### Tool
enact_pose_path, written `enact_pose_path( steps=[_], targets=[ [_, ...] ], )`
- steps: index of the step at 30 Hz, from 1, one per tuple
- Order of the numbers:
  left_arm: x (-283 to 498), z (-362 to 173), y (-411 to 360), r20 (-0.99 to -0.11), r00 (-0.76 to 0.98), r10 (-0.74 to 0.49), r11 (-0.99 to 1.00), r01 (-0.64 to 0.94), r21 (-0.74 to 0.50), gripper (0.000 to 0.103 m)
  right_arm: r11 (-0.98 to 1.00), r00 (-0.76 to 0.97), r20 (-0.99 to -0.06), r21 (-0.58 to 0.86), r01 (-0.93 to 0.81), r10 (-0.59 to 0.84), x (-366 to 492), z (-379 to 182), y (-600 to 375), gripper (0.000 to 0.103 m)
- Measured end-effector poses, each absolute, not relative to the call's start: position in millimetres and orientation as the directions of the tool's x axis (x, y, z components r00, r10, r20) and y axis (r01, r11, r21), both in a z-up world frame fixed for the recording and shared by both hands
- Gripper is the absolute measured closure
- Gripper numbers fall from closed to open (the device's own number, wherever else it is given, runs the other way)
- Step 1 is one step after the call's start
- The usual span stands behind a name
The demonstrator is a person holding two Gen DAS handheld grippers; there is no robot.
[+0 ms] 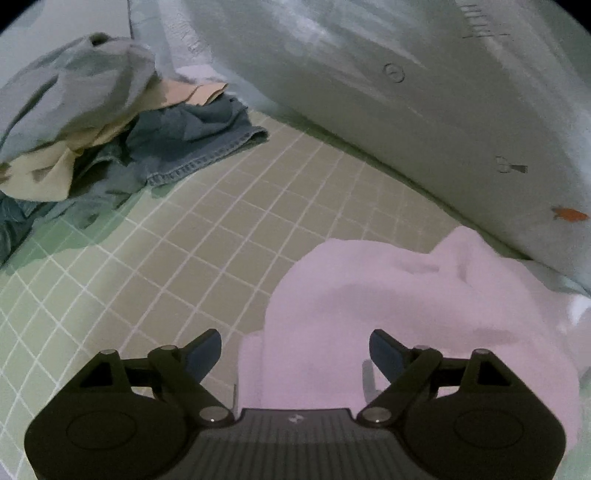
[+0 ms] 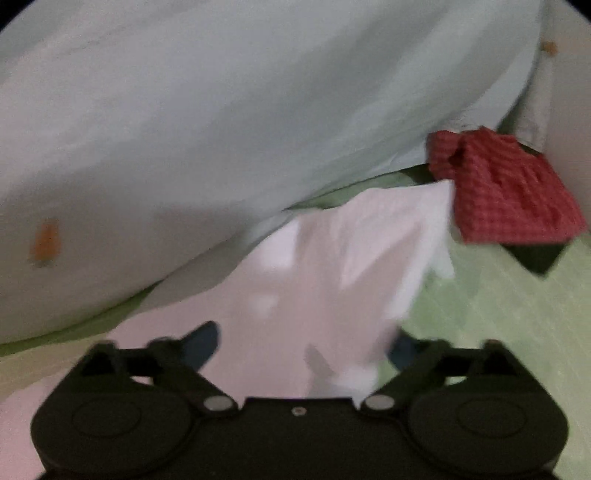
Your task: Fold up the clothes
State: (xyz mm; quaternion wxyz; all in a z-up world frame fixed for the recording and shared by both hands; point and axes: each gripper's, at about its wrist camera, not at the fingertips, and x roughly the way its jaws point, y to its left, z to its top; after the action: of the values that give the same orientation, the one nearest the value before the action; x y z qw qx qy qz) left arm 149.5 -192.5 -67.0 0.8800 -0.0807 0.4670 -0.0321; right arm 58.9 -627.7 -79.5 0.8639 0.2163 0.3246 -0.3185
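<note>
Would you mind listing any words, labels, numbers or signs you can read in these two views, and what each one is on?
No text can be read in either view.
Pale sheet: dark printed marks at upper right, a small circle sign and another dark mark, all too blurred to read; a small orange figure is a picture, not text.
White garment, red checked cloth, clothes pile: no lettering visible.

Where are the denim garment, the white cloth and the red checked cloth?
denim garment (image 1: 207, 144): left wrist view, hemmed edge.
white cloth (image 1: 406, 306): left wrist view, bunched middle.
red checked cloth (image 2: 506, 188): right wrist view, middle.
</note>
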Motion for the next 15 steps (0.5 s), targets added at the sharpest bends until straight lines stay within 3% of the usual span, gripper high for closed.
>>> enact_pose_path(
  steps=[5,11,15],
  targets=[
    [118,-54,-181,-0.790,0.595,-0.147,0.988,0.053,-0.145,0.011,0.781,0.682,-0.631,0.186,0.596,-0.370,24,-56,-552,0.000],
    [81,-52,-152,-0.793,0.584,-0.174,0.985,0.095,-0.145,0.011,0.870,0.747,-0.629,0.224,0.439,-0.215,29,-52,-478,0.001],
    [62,-50,-132,-0.792,0.581,-0.188,0.982,0.116,-0.148,0.011,0.885,0.759,-0.634,0.258,0.387,-0.147,39,-55,-442,0.015]
  ],
)
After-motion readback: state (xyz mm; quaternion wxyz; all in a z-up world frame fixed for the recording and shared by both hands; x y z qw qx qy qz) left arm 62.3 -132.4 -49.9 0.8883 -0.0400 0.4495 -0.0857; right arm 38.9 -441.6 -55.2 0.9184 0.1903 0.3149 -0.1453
